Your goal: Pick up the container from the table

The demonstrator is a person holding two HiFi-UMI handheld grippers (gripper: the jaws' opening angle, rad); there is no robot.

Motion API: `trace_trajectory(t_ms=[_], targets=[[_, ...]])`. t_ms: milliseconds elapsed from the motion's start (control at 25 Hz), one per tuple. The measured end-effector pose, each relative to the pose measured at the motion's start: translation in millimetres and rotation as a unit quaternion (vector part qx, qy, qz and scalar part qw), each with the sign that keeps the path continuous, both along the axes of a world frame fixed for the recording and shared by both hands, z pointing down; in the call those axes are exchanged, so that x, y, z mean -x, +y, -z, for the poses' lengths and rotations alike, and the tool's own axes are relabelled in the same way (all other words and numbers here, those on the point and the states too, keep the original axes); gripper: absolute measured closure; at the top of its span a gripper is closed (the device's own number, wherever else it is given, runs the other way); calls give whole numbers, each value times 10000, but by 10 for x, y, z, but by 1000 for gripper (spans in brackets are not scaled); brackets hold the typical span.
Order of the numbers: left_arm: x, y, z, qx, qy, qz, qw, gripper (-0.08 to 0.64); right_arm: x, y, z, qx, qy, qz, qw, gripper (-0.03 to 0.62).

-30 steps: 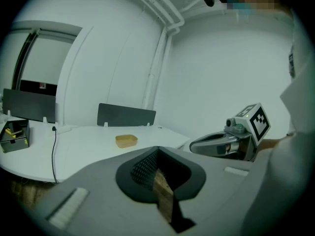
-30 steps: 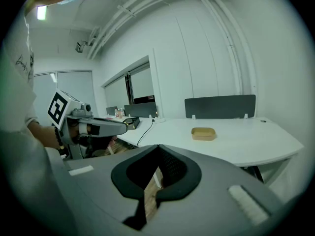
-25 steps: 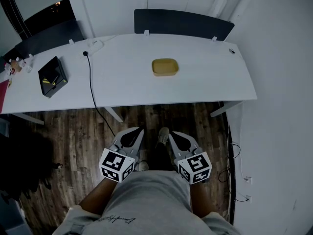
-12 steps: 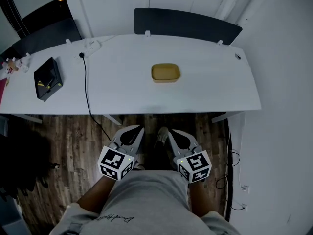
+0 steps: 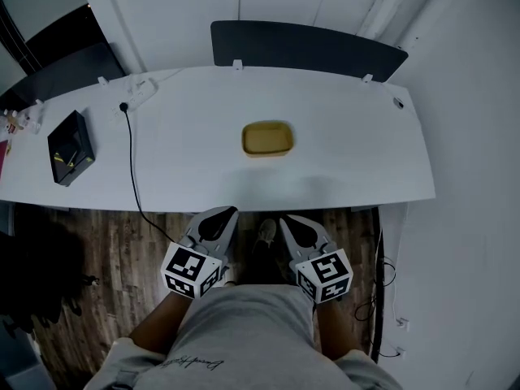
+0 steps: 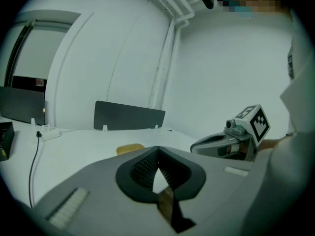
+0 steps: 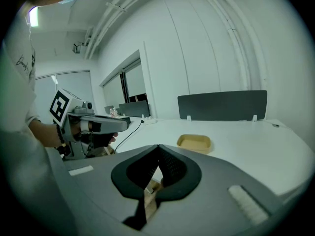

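Closer now than a second ago, the tabletop (image 5: 187, 165) sits lower in the head view. Its near edge has come almost over the tips of both claws, so the person appears to have walked up to it. The yellow container (image 5: 267, 139) lies alone near the middle of the tabletop, ahead of the two claws and well apart from both.

The left claw (image 5: 228, 212) and the right claw (image 5: 285, 218) are held side by side in front of the person's body. Each has its jaws pressed together with nothing between them. To my eye the approach is nearly done but the reach is not yet begun, and the jaws will have to part before either can take the rim.

The left gripper view shows only a sliver of the container (image 6: 130, 148) above that claw's own body. The right gripper view shows it (image 7: 194, 142) whole. Whether anything lies inside is hard to tell. A black box (image 5: 67, 146) and a cable (image 5: 132, 169) lie far to the left, where the tabletop is cut off.
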State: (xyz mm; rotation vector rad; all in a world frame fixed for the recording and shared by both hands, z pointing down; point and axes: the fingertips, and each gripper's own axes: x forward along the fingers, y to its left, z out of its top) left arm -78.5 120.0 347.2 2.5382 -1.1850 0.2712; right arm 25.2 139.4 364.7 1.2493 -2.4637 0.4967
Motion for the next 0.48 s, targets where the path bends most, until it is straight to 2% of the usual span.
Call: trace_trajectory(t_ms=[280, 480], targets=[[-150, -598, 126, -77, 76, 180, 9998, 560, -218, -639, 79, 21, 33, 133, 9999, 578], [-198, -1008, 173, -89, 101, 480, 9988, 560, -323, -1030, 151, 5, 18, 245, 9997, 577]])
